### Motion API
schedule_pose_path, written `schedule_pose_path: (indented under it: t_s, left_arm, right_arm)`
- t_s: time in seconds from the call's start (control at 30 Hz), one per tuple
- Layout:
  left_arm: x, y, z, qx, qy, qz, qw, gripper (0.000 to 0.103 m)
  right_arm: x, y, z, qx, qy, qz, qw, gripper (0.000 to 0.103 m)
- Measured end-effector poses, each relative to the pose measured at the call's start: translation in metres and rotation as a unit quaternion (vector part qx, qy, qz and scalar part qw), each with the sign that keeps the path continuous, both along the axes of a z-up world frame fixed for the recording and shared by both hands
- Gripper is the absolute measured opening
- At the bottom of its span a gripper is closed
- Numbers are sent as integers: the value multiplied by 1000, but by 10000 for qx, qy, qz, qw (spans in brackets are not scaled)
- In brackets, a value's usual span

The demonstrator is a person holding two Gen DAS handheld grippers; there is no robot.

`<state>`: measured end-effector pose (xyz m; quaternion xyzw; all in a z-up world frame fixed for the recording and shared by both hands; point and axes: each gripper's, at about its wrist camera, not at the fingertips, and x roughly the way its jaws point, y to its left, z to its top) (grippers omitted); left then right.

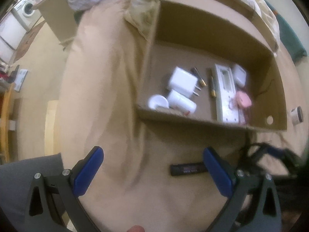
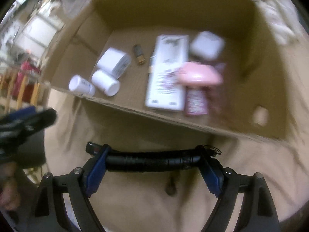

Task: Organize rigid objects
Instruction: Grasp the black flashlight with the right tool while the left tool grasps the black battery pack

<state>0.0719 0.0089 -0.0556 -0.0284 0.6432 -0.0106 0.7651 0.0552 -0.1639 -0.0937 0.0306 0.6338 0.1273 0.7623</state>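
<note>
- Beige cloth (image 1: 100, 96) covers the work surface; an open cardboard box (image 1: 193, 120) sits on it, and a washing machine (image 1: 26, 9) shows at the far left of the left wrist view.
- Left gripper (image 1: 153, 171): blue-padded jaws spread wide, nothing between the pads, pointing down at bare cloth in front of the box's near wall.
- A small black stick-shaped item (image 1: 186, 169) lies flat on the cloth just inside the left gripper's right-hand finger; contact with that finger cannot be judged.
- Right gripper (image 2: 152, 164): jaws wide, with a black flashlight (image 2: 150, 161) lying crosswise between the pads, one end at each pad. It looks gripped end to end, though the blur prevents certainty about pad pressure.
- The flashlight is outside the box, just in front of its near wall, with a thin cord loop at its right end.
- Box contents, left group: a white charger plug (image 1: 182, 82) with its prongs exposed, a white round lidded container (image 2: 105, 83) and a white bottle (image 2: 81, 86) close against the near wall.
- Box contents, centre: a small dark cylinder with a brass tip (image 2: 139, 55), lying apart from the others.
- Box contents, right group: a long white flat device (image 2: 167, 71), a white square case (image 2: 207, 45) beside its far end, a pink rounded item (image 2: 199, 74) touching its right edge, and a purple-labelled package (image 2: 196, 101) under the pink item.
- A small jar with a dark lid (image 1: 296, 115) stands on the cloth outside the box's right wall.
- Both views are blurred, the right wrist view more so.
</note>
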Motion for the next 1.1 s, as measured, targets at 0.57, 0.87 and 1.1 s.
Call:
schedule_pose_path:
  t_s: [0.57,0.87,1.1]
  left_arm:
    - [-16,-65,-66,54,1009,26,9949,102]
    - [-27,-93,-78,353,942,19,9949,102]
    - [-30,-97,-92,443,934,-126,9946,102]
  right_arm:
    - [-16,-57,17,651,-238,-819,9942,92]
    - [-14,-68,22,861,-361,-971,9909,92]
    - [-12,-73,23,954,-376,-1094,9887,92]
